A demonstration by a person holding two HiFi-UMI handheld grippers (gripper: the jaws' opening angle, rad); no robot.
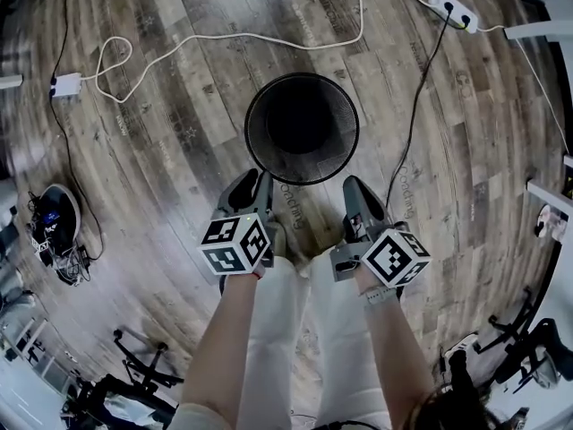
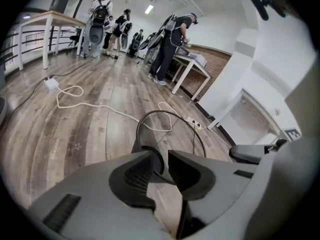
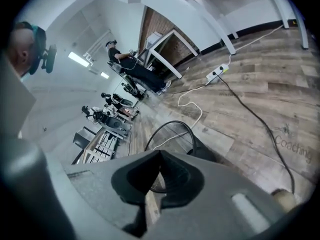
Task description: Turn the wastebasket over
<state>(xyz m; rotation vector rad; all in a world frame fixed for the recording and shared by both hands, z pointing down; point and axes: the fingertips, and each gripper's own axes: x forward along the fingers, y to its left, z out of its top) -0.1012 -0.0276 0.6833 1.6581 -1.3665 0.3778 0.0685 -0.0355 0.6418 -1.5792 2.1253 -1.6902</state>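
The black mesh wastebasket [image 1: 302, 77] stands upright on the wood floor, its mouth facing up. Both grippers hover just short of its near rim, side by side. My left gripper [image 1: 258, 179] is by the rim's near-left edge. In the left gripper view the left gripper [image 2: 165, 156] has a narrow gap between its jaws, and the wastebasket's rim [image 2: 170, 112] shows through that gap. My right gripper [image 1: 352, 184] is by the near-right edge. In the right gripper view the right gripper [image 3: 160, 156] has its jaws together on nothing, with the wastebasket [image 3: 202, 151] just beyond.
A white cable [image 1: 224, 38] loops across the floor behind the basket to an adapter [image 1: 65, 85]. A black cable [image 1: 421, 106] runs from a power strip [image 1: 452, 7] past the basket's right. The person's legs [image 1: 286, 330] stand below the grippers. Several people stand by tables [image 2: 192, 66] far off.
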